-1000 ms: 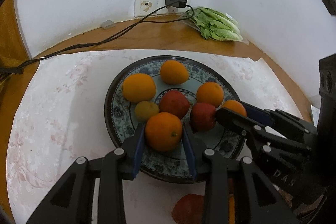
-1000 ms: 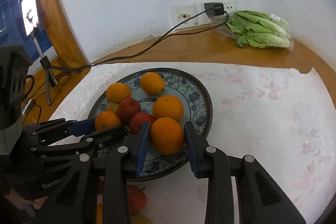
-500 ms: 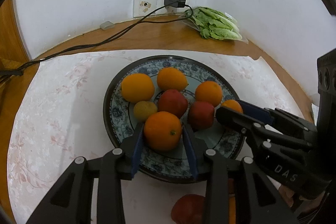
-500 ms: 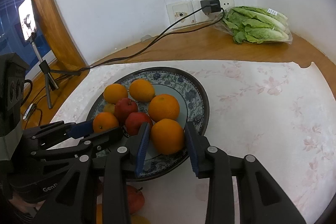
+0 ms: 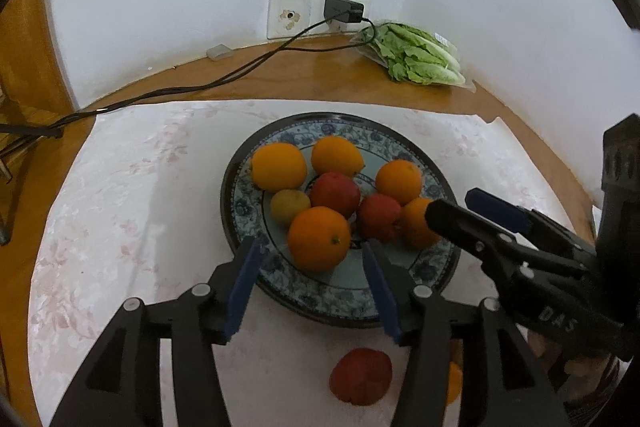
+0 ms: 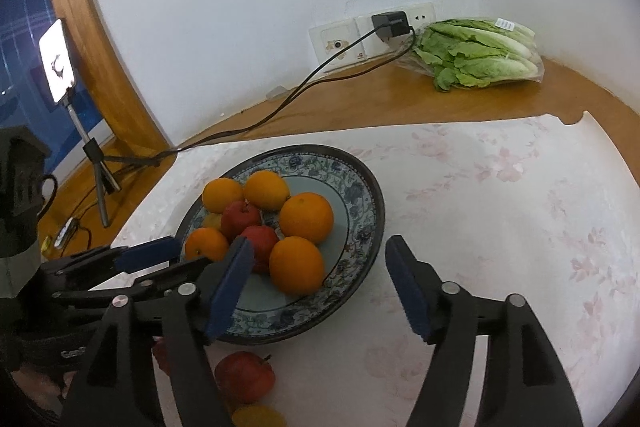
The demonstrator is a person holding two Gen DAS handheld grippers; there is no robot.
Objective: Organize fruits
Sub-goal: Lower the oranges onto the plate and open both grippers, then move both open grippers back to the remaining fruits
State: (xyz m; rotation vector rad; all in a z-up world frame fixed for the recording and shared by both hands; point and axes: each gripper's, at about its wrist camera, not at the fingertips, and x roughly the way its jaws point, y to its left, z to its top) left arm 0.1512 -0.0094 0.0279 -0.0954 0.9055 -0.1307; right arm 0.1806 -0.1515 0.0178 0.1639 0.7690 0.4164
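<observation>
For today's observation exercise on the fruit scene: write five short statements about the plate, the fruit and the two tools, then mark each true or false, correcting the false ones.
1. The patterned plate holds only oranges. False: red apples lie among them.
2. The left tool clamps an orange. False: its pads stand apart from it; the jaws have just been opening.
3. A red apple lies on the cloth off the plate. True.
4. The right tool is open. True.
5. The bagged lettuce sits on the plate. False: it lies by the wall.
</observation>
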